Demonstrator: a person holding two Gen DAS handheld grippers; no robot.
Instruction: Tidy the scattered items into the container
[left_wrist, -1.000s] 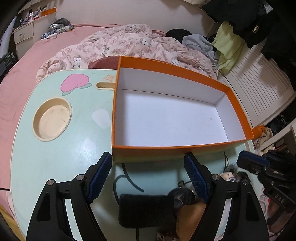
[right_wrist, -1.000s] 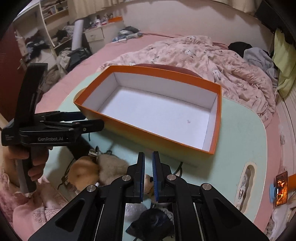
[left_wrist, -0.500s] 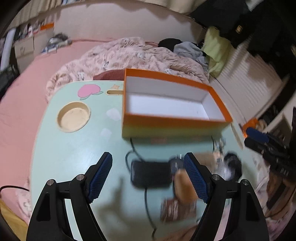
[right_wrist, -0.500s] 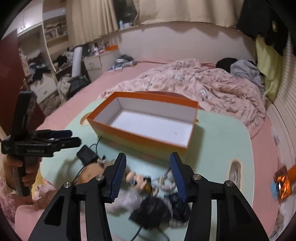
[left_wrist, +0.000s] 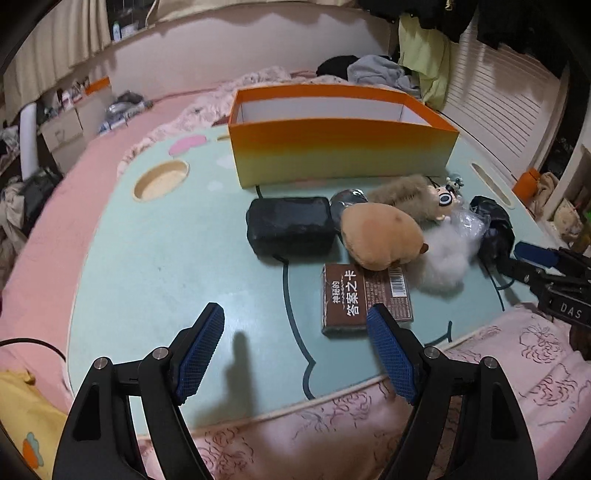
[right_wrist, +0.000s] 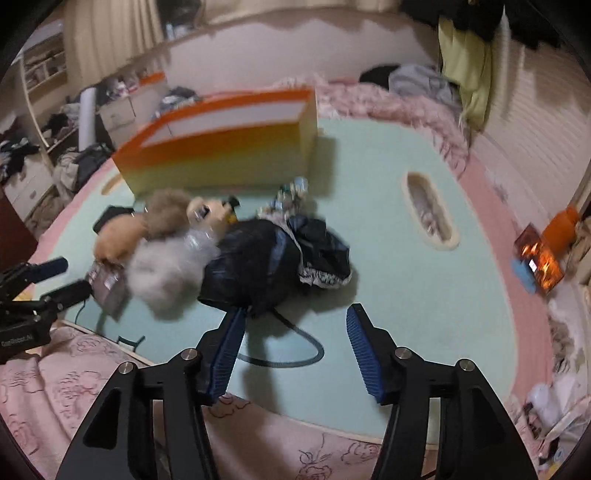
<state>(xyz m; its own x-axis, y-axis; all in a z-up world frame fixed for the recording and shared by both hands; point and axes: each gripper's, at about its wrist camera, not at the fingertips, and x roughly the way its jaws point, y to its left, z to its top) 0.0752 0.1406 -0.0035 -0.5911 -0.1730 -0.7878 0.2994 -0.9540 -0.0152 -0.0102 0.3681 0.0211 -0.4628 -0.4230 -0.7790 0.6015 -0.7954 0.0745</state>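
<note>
Both grippers hang spread and empty over the near edge of the mint-green lap table (left_wrist: 155, 258), the left gripper (left_wrist: 295, 350) just short of the card box and the right gripper (right_wrist: 295, 354) just short of the black bundle, as if choosing a first pick.

Biggest on the table is the orange container (left_wrist: 340, 147), standing at the far side; what shows of its white inside is bare, so nothing seems packed yet. The clutter lies heaped between it and the grippers, touching and overlapping, so lifting one piece may drag a neighbour.

By size: the black fabric bundle (right_wrist: 273, 258); the black pouch (left_wrist: 290, 225), a cable trailing from under it; the tan plush (left_wrist: 380, 236); white fluff (left_wrist: 443, 258); a furry big-eyed doll (left_wrist: 413, 194); the brown card box (left_wrist: 364, 297), lying flat and nearest the left jaws.

Behind the table lies a rumpled pink quilt (right_wrist: 388, 107).
</note>
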